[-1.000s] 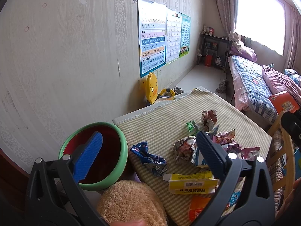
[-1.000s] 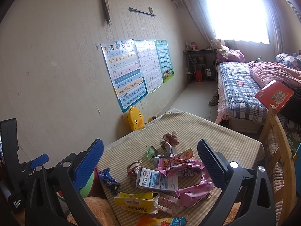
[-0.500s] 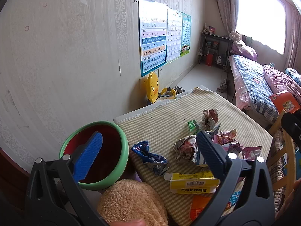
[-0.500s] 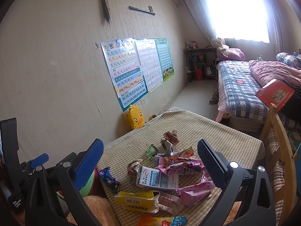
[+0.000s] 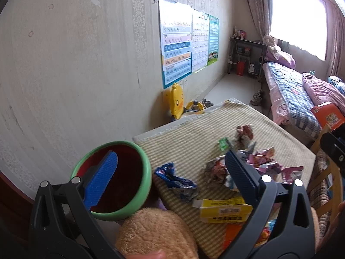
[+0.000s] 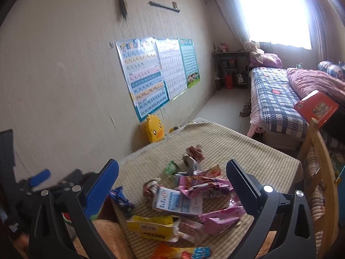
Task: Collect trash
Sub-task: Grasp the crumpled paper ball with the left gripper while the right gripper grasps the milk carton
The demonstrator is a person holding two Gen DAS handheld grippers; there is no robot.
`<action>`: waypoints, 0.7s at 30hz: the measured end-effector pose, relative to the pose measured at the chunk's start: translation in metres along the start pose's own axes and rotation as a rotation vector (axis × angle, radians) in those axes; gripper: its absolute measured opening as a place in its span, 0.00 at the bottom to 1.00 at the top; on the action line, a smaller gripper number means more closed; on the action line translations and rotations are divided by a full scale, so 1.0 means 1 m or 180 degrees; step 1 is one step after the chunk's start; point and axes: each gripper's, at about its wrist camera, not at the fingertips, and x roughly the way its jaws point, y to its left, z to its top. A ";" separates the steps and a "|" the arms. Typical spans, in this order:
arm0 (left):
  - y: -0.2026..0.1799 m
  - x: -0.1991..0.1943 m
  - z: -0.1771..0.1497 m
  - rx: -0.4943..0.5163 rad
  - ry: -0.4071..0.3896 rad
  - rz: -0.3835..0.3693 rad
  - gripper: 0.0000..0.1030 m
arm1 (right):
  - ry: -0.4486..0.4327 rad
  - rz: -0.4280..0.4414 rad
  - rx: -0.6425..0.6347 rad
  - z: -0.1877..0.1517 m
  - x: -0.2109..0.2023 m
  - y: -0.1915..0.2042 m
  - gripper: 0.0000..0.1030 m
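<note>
Several crumpled snack wrappers litter a small table with a striped cloth (image 5: 194, 138). Among them lie a blue wrapper (image 5: 174, 178), a yellow packet (image 5: 224, 210) and a silver-red ball (image 5: 215, 168). A green-rimmed red bin (image 5: 120, 183) stands at the table's left edge. My left gripper (image 5: 170, 172) hovers open above bin and table, holding nothing. In the right wrist view the same litter shows: a white-blue carton (image 6: 176, 200), pink wrappers (image 6: 204, 187) and the yellow packet (image 6: 155, 226). My right gripper (image 6: 172, 181) is open over it, empty.
A tan plush object (image 5: 155, 233) sits below the bin. A wooden chair (image 6: 319, 172) stands at the table's right, a bed (image 6: 278, 92) beyond it. A yellow duck toy (image 5: 176, 103) leans on the postered wall. The left gripper's body (image 6: 32, 185) shows at left.
Both grippers have shifted only slightly; the right wrist view has dipped a little toward the table. The wrappers lie where they were, and both grippers stay open.
</note>
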 end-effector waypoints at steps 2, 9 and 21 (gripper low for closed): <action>0.008 0.008 -0.005 -0.0006 0.0047 0.0013 0.95 | 0.0130 -0.0011 -0.0111 -0.003 0.011 -0.004 0.93; 0.024 0.038 -0.027 -0.0019 0.0430 0.0045 0.95 | 0.0884 0.0133 -0.0906 -0.032 0.083 0.001 0.93; 0.027 0.074 -0.049 -0.0072 0.0921 -0.0194 0.95 | 0.1413 0.0563 -0.2323 -0.077 0.160 0.056 0.84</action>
